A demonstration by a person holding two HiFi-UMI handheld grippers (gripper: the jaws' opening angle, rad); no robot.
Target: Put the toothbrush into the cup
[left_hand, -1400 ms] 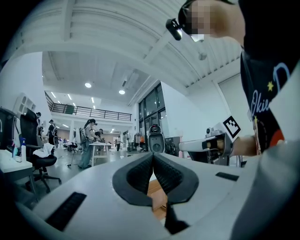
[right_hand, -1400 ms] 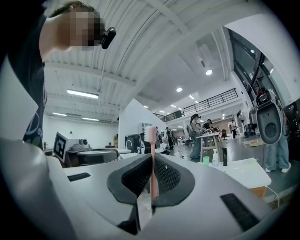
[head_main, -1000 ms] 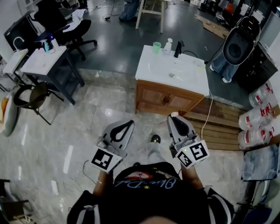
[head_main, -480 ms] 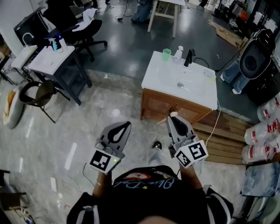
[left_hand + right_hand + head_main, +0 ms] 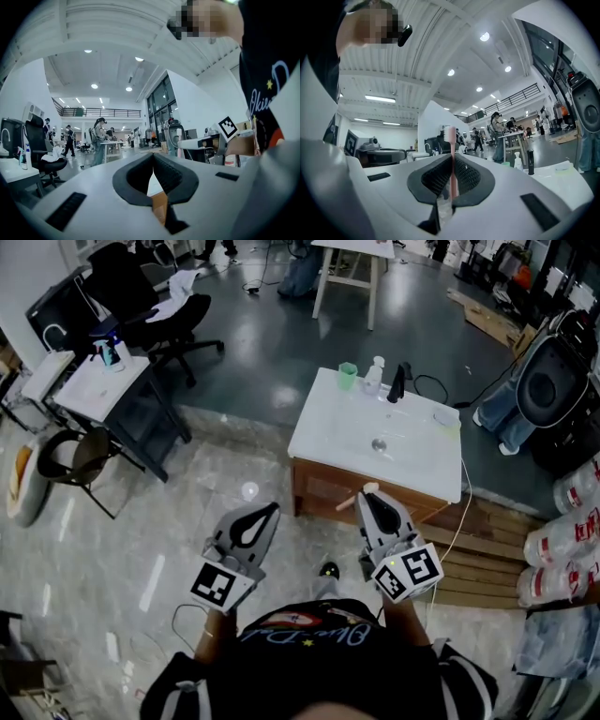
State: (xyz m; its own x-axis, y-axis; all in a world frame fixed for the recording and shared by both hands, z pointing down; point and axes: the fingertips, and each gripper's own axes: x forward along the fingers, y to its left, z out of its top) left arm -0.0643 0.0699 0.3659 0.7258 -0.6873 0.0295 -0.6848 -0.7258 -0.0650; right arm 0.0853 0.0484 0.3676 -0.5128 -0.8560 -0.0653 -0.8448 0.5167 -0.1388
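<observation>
A pink toothbrush [image 5: 451,154] stands upright between the jaws of my right gripper [image 5: 452,161], bristles on top; in the head view its pale head [image 5: 359,493] pokes out past the right gripper [image 5: 371,502]. The green cup [image 5: 348,375] stands at the far left corner of the white sink counter [image 5: 328,432], well ahead of both grippers. My left gripper [image 5: 265,513] is shut with nothing between its jaws; it hangs level with the right one, over the floor in front of the wooden cabinet [image 5: 323,495].
A soap bottle [image 5: 374,374] and a black tap [image 5: 397,382] stand beside the cup at the counter's back. A desk [image 5: 94,385] and chairs [image 5: 75,457] are to the left. Water jugs [image 5: 562,531] and a large black speaker [image 5: 551,390] are to the right.
The view has shifted: the sink counter now lies closer and lower in the head view. Both grippers keep their pose, the right still holding the toothbrush.
</observation>
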